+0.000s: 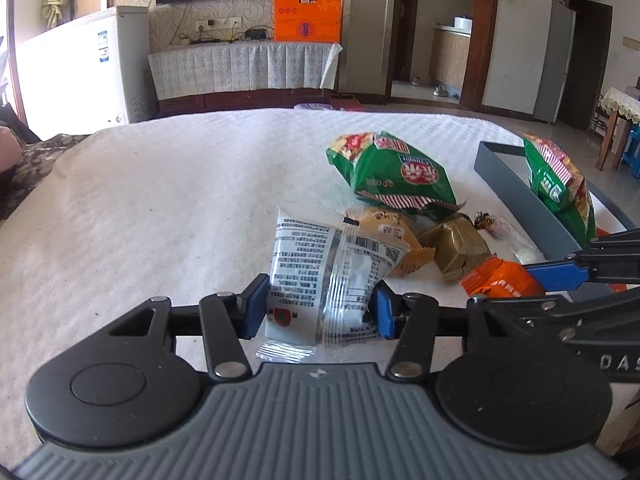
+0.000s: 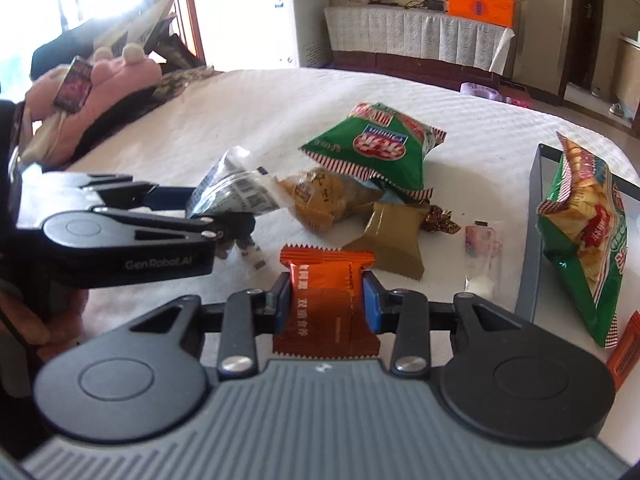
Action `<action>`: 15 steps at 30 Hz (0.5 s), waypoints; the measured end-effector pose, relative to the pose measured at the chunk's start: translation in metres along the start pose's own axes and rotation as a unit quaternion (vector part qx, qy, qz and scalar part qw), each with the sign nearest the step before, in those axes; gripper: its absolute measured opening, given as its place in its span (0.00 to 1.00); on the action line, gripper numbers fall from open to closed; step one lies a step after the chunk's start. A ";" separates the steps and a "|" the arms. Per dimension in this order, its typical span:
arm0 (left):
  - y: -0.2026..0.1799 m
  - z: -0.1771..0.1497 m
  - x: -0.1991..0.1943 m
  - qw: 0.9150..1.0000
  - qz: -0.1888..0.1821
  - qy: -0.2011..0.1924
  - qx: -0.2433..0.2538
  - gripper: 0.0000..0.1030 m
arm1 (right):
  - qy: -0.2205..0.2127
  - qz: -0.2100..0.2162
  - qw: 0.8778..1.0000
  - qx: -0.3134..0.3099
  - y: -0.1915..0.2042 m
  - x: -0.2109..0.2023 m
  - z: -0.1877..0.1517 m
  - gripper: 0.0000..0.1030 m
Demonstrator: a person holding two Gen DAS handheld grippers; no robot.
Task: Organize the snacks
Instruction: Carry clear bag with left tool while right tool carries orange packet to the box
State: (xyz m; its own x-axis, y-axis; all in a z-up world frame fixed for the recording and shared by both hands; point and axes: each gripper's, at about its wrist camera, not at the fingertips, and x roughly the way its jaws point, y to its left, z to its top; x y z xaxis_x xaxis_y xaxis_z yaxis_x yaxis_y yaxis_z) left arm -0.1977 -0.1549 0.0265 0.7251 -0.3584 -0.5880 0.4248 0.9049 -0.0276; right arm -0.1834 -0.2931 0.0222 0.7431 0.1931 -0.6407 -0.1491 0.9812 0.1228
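Wide white bed cover (image 1: pixel 160 200), with a grey tray (image 1: pixel 516 200) at its right side; one green chip bag (image 1: pixel 560 184) already inside the tray, leaning on the rim. Second green chip bag (image 2: pixel 372 148) lying on the cover, just beside the heap of small packets: a yellow packet (image 2: pixel 320 196), an olive-gold packet (image 2: pixel 394 232), a small clear wrapper (image 2: pixel 482 240) nearer to the tray.

Step in hand, by judgement: picking up, two packets at once. Left gripper (image 1: pixel 320 306) closed on the white packet (image 1: pixel 320 280), pads pressing both sides, the packet bent and standing up off the cover. Right gripper (image 2: pixel 326 300) clamped narrow on the orange packet (image 2: pixel 328 300), the blue pads touching both edges; packet flat between them, seemingly off the cover, though not sure.

Next move, probably: carrying both to the tray, right hand first, because nearer. Needs a lift clear of the heap, then passing over the tray wall and releasing beside the leaning bag, not on it. Soft foil, so risk of slipping from the pads.
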 end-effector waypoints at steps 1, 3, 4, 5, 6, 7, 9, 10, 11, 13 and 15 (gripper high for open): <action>0.000 0.002 -0.003 1.000 0.001 -0.005 0.000 0.56 | -0.008 0.003 1.000 0.008 -0.001 -0.003 0.001 0.39; -0.001 0.004 -0.008 1.000 0.002 -0.014 0.002 0.56 | -0.022 0.010 0.999 0.022 -0.003 -0.009 0.004 0.39; -0.003 0.006 -0.010 1.000 0.001 -0.017 0.003 0.56 | -0.028 0.011 0.999 0.026 -0.003 -0.013 0.005 0.39; -0.004 0.007 -0.011 1.000 -0.002 -0.019 0.004 0.56 | -0.034 0.013 0.999 0.030 -0.004 -0.016 0.006 0.39; -0.006 0.008 -0.012 1.000 -0.004 -0.021 0.005 0.56 | -0.039 0.015 0.999 0.033 -0.005 -0.019 0.007 0.38; -0.007 0.009 -0.013 1.000 -0.006 -0.022 0.007 0.56 | -0.043 0.015 0.998 0.037 -0.006 -0.021 0.007 0.38; -0.011 0.009 -0.014 1.000 -0.007 -0.024 0.011 0.56 | -0.046 0.013 0.998 0.042 -0.009 -0.025 0.007 0.38; -0.013 0.010 -0.014 1.000 -0.007 -0.024 0.013 0.56 | -0.048 0.013 0.998 0.044 -0.010 -0.027 0.007 0.38; -0.015 0.010 -0.014 1.000 -0.008 -0.024 0.014 0.56 | -0.050 0.015 0.998 0.046 -0.011 -0.028 0.007 0.38; -0.018 0.011 -0.014 1.000 -0.009 -0.025 0.016 0.56 | -0.054 0.017 0.997 0.051 -0.013 -0.031 0.007 0.38; -0.021 0.012 -0.015 0.999 -0.010 -0.028 0.018 0.56 | -0.057 0.016 0.997 0.052 -0.016 -0.034 0.006 0.39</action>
State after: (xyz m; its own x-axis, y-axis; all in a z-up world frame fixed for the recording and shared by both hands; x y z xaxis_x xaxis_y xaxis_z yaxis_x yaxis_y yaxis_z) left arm -0.2108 -0.1714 0.0457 0.7450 -0.3894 -0.5416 0.4583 0.8888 -0.0087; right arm -0.2023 -0.3151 0.0466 0.8092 0.2171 -0.5459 -0.1092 0.9686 0.2233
